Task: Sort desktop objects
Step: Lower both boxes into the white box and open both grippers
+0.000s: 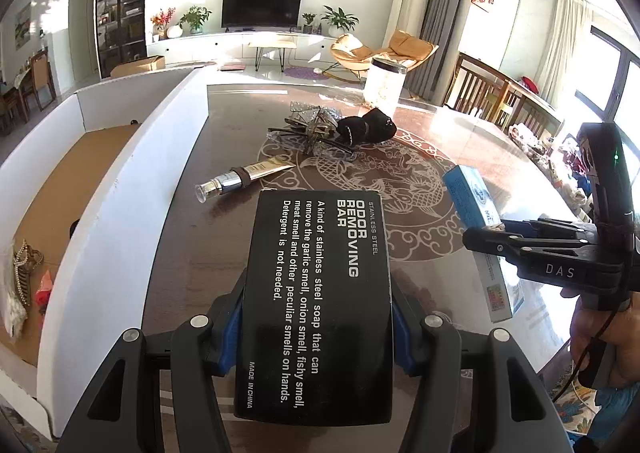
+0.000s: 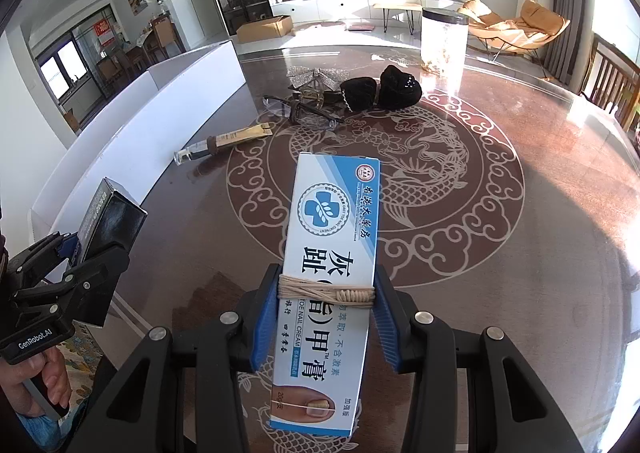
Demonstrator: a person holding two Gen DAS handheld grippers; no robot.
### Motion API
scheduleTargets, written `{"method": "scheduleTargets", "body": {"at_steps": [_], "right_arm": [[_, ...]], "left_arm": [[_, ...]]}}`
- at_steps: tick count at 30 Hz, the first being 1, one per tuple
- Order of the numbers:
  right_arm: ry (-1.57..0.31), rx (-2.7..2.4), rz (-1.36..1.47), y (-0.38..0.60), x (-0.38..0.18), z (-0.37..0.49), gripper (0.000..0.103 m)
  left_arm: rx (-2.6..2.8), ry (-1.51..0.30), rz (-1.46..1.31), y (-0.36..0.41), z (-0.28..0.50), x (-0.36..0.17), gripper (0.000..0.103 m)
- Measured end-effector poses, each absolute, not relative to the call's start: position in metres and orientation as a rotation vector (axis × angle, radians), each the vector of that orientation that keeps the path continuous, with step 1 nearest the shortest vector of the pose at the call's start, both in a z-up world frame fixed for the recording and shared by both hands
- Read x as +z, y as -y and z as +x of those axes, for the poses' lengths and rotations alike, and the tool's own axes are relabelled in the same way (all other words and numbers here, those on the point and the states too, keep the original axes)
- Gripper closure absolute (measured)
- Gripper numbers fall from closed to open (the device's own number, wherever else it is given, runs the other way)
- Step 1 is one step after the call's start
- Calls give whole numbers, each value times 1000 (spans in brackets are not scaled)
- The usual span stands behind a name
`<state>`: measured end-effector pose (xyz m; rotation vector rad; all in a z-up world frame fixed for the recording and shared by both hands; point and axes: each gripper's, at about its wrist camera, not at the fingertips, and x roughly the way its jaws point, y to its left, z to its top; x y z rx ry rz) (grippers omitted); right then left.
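Observation:
My left gripper [image 1: 318, 317] is shut on a black box [image 1: 320, 273] printed "Odor Removing Bar", its blue pads pressing both long sides, lifted above the brown patterned table [image 1: 440, 133]. My right gripper [image 2: 326, 317] is shut on a blue-and-white nail cream box [image 2: 332, 221] that has a cord wound around its middle, also held off the table. In the left wrist view the right gripper [image 1: 492, 237] and its blue box [image 1: 468, 189] hang at the right. The right wrist view shows the left gripper [image 2: 80, 249] with the black box [image 2: 112, 221] at the left.
An open white carton [image 1: 120, 181] stands along the table's left side, with a beaded item [image 1: 24, 269] inside. On the table lie a gold tube [image 1: 244, 179], glasses [image 1: 320, 149], a silver bow [image 1: 316, 113], a black pouch [image 1: 368, 127] and a clear jar [image 1: 384, 83].

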<state>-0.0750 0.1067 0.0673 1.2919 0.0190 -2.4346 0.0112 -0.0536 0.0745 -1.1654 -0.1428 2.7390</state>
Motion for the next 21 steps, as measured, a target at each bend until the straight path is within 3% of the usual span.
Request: {"method": "scheduleTargets", "body": {"at_steps": [7,14,21], "right_arm": [[-30,-2305,1117,-12,125,-85,59],[-38,-2112,971,124,174,-84,59],[-222,-1969,944,250,151,-71,58]], "left_arm": [[2890,289,-1063,145,33,126,45],[3096,391,-1158,271,33,138,45],[3158,539,-1359,353,21,104,45]]}}
